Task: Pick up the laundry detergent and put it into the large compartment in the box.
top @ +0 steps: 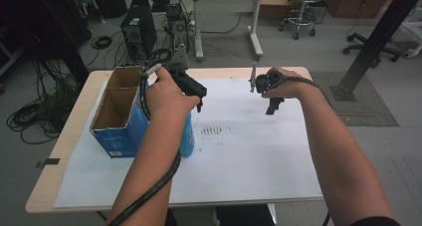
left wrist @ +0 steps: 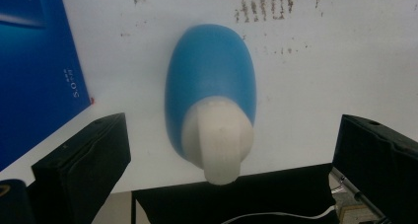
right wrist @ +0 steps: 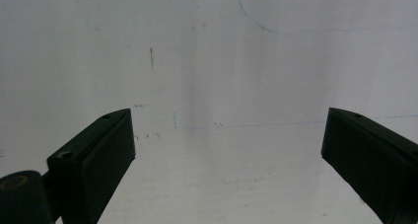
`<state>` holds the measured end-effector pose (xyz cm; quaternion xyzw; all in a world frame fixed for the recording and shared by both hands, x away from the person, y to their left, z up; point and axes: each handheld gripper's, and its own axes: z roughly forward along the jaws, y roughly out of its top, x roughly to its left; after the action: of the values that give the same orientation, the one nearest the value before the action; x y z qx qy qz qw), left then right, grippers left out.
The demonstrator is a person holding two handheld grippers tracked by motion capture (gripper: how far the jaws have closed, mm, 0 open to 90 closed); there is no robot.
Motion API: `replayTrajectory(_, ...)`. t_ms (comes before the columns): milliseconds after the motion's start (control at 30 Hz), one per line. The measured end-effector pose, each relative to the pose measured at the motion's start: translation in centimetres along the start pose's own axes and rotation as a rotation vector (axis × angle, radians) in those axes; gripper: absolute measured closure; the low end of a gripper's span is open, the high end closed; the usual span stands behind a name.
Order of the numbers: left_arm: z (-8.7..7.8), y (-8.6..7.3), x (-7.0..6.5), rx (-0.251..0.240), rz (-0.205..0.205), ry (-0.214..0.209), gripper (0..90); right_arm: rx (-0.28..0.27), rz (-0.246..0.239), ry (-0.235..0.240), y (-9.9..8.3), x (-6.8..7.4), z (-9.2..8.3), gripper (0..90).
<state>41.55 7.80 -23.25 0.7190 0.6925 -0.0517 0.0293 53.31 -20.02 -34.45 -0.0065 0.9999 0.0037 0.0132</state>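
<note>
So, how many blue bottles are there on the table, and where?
1. A blue bottle with a white cap stands on the white sheet beside the blue cardboard box, below the open left gripper. The box's inside is partly hidden, so more could be there.

A matt, smooth blue plastic bottle (left wrist: 209, 81) carries a duller off-white plastic cap (left wrist: 219, 140). The blue box (top: 119, 111) at left of the frame is cardboard, glossy printed outside, raw brown inside. White paper sheet (top: 239, 151), smudged and scuffed, covers the pale wood bench (top: 59, 151). Both tongs (right wrist: 226, 160) look matt black plastic.
</note>
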Motion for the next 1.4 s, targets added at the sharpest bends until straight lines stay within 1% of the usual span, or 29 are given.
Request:
replayTrajectory(67,0.2,0.0,0.1,0.002,-0.003,0.001,1.2,-0.003,-0.006,-0.005,0.0,0.1,-0.1,6.0)
replayTrajectory(300,1.1,-0.1,0.2,0.008,-0.002,-0.01,1.3,0.004,-0.004,-0.002,-0.2,0.3,-0.1,6.1)
replayTrajectory(533,1.8,-0.2,0.5,0.007,-0.01,-0.018,1.2,0.0,-0.008,-0.004,-0.2,0.4,-0.2,6.1)
replayTrajectory(667,2.1,-0.2,0.6,0.012,-0.006,-0.016,1.3,-0.01,-0.007,-0.003,-0.2,0.5,-0.1,6.1)
replayTrajectory(933,3.0,-0.1,0.6,0.014,-0.006,-0.012,1.2,-0.005,-0.008,0.002,0.0,0.7,0.2,6.1)
replayTrajectory(1200,4.2,0.0,0.6,0.022,-0.006,-0.015,1.3,-0.005,-0.01,0.0,0.1,0.8,0.1,6.2)
replayTrajectory(1400,4.8,0.2,0.5,0.027,-0.003,-0.008,1.3,-0.002,-0.013,0.001,0.1,0.9,0.1,6.1)
